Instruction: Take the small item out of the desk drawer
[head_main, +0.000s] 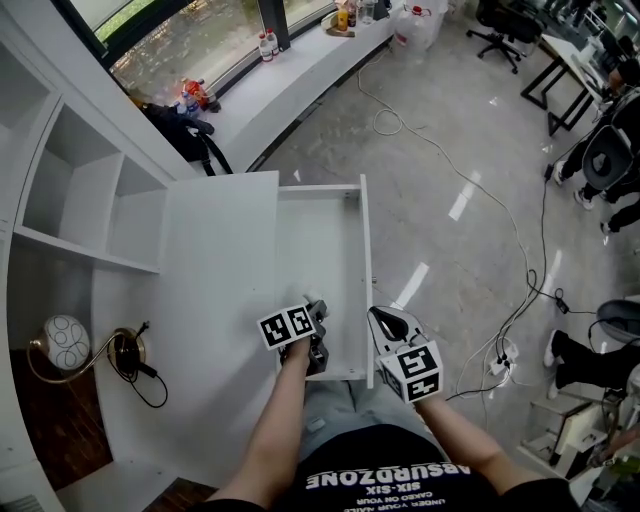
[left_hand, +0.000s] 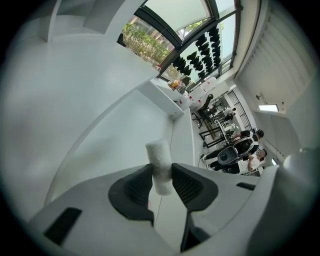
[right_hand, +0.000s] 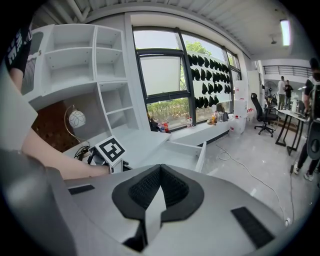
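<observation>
Your left hand-held gripper (left_hand: 161, 171) is closed part-way on the small item (left_hand: 160, 165), a stubby white cylinder with a fuzzy, fibrous skin. It stands upright between the two black ribbed pads (left_hand: 137, 187), which press on its lower half while its rounded top pokes out above them. In the head view that hand-held gripper (head_main: 316, 322), with its square-marker cube, sits at the near end of the open drawer (head_main: 364, 250), a shallow white tray with thin, straight walls and a smooth, flat floor, pulled out of the matte white counter (head_main: 215, 290).

Your right hand-held gripper (right_hand: 159, 170) is closed with nothing in it, its dark textured pads meeting in a point. It hangs just outside the drawer's near right corner (head_main: 392, 330), over the glossy grey floor (head_main: 450, 150).

A round-globed lamp (head_main: 65, 342) on a curved brass-coloured arm stands at the counter's left end.
</observation>
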